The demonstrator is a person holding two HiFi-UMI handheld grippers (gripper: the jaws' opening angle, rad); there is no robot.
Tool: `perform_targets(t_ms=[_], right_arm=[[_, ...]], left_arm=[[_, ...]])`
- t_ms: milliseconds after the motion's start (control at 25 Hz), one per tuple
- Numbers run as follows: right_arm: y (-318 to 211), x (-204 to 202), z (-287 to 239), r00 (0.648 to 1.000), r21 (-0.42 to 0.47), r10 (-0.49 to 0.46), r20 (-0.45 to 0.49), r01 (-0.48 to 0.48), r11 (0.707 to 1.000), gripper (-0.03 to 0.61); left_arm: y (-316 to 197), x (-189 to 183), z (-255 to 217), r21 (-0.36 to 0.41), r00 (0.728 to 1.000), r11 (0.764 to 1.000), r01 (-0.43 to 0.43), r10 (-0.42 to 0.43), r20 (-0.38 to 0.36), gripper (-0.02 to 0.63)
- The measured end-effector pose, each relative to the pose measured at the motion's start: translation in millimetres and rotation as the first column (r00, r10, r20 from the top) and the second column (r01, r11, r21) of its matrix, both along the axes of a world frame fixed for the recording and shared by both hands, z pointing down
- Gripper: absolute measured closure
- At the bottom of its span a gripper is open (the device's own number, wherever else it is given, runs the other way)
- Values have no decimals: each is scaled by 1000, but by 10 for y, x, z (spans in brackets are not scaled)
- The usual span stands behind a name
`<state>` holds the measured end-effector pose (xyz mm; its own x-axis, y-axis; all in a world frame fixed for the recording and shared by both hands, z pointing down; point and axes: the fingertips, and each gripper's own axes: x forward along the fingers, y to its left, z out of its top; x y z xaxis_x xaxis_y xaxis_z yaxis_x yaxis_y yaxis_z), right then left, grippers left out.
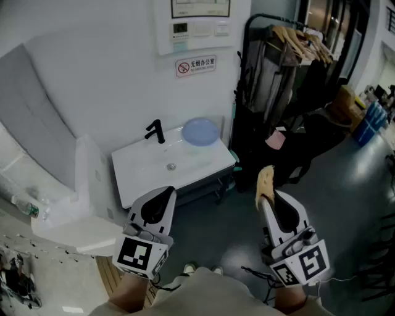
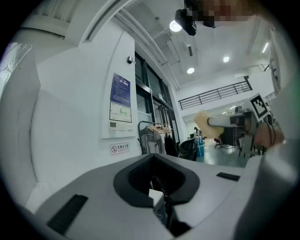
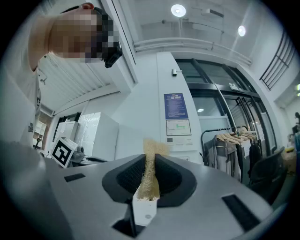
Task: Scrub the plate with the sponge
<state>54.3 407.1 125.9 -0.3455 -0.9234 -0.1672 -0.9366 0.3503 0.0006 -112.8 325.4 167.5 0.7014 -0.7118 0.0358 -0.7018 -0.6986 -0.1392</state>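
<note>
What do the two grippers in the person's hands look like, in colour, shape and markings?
Both the left gripper and the right gripper have a smooth pale grey shell that narrows to the front, with a black recess on top. Each carries a cube with black-and-white square markers at the rear.

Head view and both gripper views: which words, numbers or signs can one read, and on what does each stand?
"无烟办公室", beside a no-smoking symbol, on the wall sign; the line beneath is too small to read.
Blue poster: blurred, unreadable.
Chart sheet and control panel: print too small to read.
</note>
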Motion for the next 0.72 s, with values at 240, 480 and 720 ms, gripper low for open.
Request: perform_targets(t_ms=[240,480,720], right_arm=[[72,116,77,1000,-16,-12,0,12,1000,511],[133,242,208,999,-55,-48,-11,48,997,511],[278,396,378,995,-84,-97,-21,95,992,511]], left_arm=[[82,151,39,-6,1000,1000,-1,1,9,607],[162,338,108,-24,1000,1000,9,-9,23,607],[339,566,187,-28,999,999,29,-28,31,607]])
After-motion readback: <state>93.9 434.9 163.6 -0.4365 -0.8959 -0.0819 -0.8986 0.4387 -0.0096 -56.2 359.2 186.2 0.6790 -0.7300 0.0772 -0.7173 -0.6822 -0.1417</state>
